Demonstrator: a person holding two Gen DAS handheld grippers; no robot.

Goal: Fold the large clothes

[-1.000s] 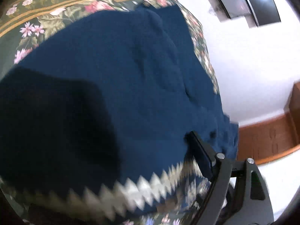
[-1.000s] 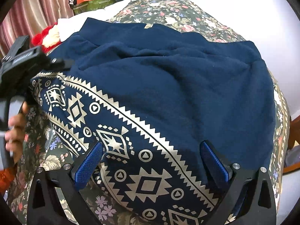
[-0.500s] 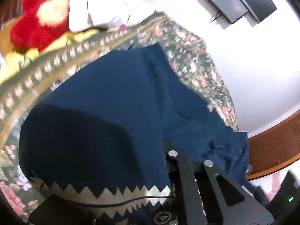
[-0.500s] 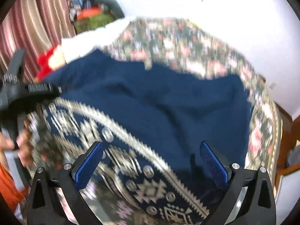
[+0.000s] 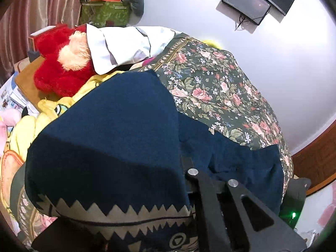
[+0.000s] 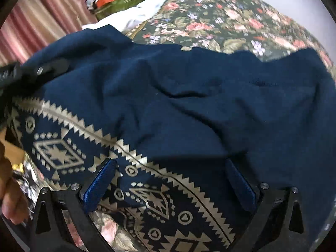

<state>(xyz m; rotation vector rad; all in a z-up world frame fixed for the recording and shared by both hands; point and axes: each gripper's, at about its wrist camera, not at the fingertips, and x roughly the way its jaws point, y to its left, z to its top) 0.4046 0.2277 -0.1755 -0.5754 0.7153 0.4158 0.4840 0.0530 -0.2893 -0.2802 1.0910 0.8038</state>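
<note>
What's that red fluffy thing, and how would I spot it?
Start at the floral bedspread and follow it to the far left corner of the bed. There a red plush toy lies half under a white cloth. It alone is bright red and shaggy, with a cream patch.

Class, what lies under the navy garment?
A floral bedspread shows beyond the navy garment and at its lower edge; yellow fabric shows beside it. What lies beneath the garment's middle is covered.
</note>
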